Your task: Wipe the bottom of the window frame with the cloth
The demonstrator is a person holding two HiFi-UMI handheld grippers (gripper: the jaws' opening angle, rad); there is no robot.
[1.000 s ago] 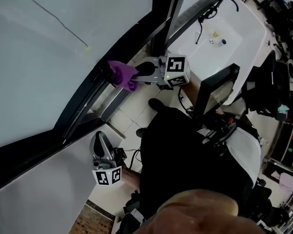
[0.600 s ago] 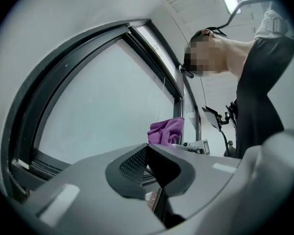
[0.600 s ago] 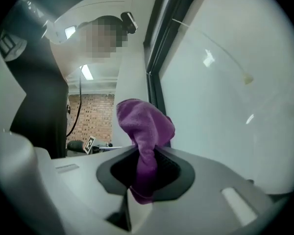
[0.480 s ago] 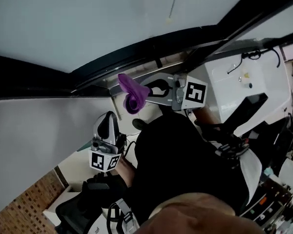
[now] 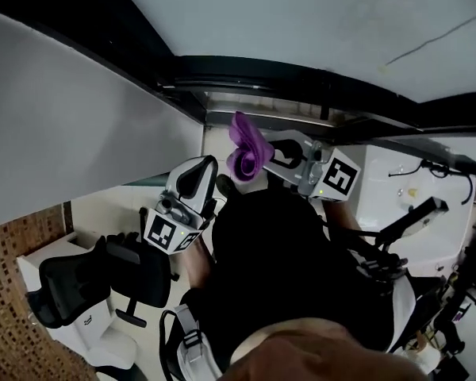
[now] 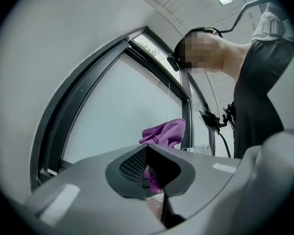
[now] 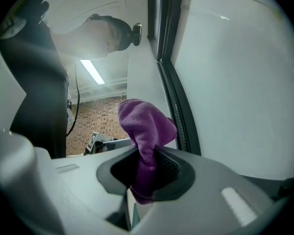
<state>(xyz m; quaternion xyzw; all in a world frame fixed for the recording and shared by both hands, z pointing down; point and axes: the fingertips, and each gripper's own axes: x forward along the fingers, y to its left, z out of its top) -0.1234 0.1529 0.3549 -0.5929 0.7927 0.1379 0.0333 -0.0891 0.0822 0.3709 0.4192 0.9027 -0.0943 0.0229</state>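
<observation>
A purple cloth (image 5: 248, 145) is bunched in my right gripper (image 5: 262, 155), which is shut on it. The cloth hangs just below the dark bottom rail of the window frame (image 5: 254, 76), close to the sill, and I cannot tell whether it touches. In the right gripper view the cloth (image 7: 146, 126) stands up out of the right gripper (image 7: 146, 174), beside the frame's dark track (image 7: 175, 99). My left gripper (image 5: 195, 182) is shut with nothing in it, lower left of the cloth. The left gripper view looks past the left gripper (image 6: 152, 173) at the cloth (image 6: 165, 132) and the frame (image 6: 63, 116).
A black office chair (image 5: 79, 288) stands at the lower left on the pale floor. A white surface with cables (image 5: 397, 201) lies to the right. The person's dark-clothed body (image 5: 285, 284) fills the lower middle. A brick-patterned patch (image 5: 12, 248) is at the far left.
The head view has swung round, so the frame now runs across the top. The right gripper still holds the cloth by the frame. The left gripper now sits closer to it.
</observation>
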